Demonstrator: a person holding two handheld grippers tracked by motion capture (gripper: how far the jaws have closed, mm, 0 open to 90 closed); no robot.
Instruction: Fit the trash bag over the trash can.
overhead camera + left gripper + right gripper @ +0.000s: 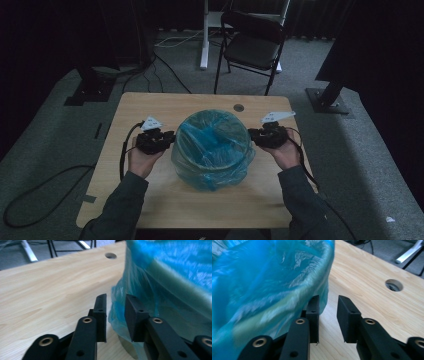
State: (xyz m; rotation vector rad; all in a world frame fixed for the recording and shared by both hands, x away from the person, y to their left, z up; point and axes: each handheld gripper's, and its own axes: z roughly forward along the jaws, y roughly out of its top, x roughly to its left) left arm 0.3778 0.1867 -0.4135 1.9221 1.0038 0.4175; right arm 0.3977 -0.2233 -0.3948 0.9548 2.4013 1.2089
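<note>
Plastic is what I am working with: a blue bag liner [212,150] draped over the rim of a round bin [186,159] standing in the middle of the wooden table [150,200]. From the high view, my left tongs [169,137] sit just beside the bin's left side and my right tongs [253,134] just beside its right side, both at about rim height. I judge the step to be seating the liner evenly around the rim, so I want both hands to work opposite each other and keep the pull balanced, or the bin may slide or tip. In the left gripper view, my left tongs [115,315] stand spread, with a loose fold of the blue film [117,307] lying in the gap between the jaws but not pinched; to regrip well I should push a little deeper so the pads catch a doubled fold, not a thin edge that could tear. In the right gripper view, my right tongs [328,315] are also spread and hold nothing, one jaw just beside the liner's skirt [324,293], bare table behind the gap; I should swing toward the film before closing.
</note>
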